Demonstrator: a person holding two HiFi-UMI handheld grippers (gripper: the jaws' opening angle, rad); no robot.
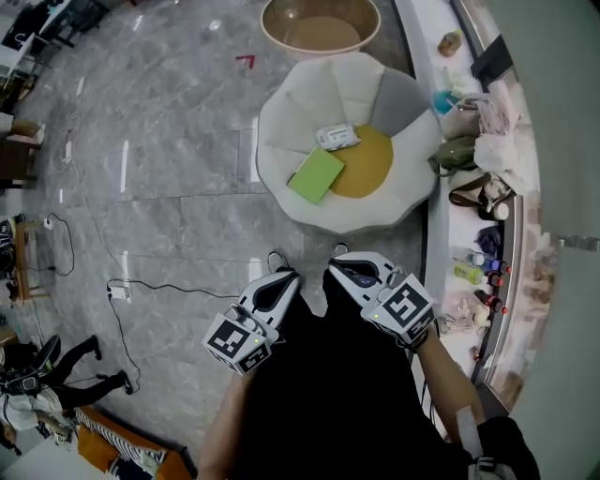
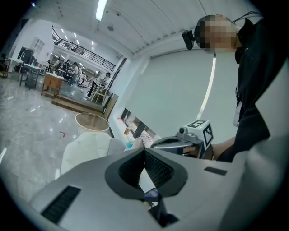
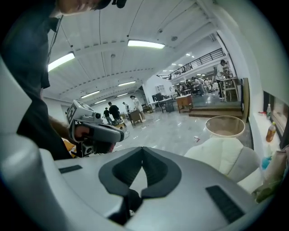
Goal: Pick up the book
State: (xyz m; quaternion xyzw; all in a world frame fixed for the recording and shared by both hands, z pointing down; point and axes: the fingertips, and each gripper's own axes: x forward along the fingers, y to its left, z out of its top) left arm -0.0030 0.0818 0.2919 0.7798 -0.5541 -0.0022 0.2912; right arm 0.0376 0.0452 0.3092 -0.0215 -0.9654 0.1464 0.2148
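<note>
In the head view a green book (image 1: 316,174) lies flat on the seat of a white armchair (image 1: 281,122), beside a white packet (image 1: 337,137) and a round yellow cushion (image 1: 367,161). My left gripper (image 1: 277,258) and right gripper (image 1: 337,251) are held side by side close to the person's body, just short of the chair's front edge and pointing toward it. Both are shut with nothing between the jaws. The left gripper view shows its shut jaws (image 2: 144,151), the right gripper (image 2: 180,142) and the chair (image 2: 86,146). The right gripper view shows its shut jaws (image 3: 142,162) and the left gripper (image 3: 97,131). Neither gripper view shows the book.
A round beige tub (image 1: 320,23) stands on the floor behind the chair. Along the right runs a white counter (image 1: 433,234) crowded with bags and bottles. A cable (image 1: 141,291) trails over the grey marble floor at the left. People and desks stand far off in the hall.
</note>
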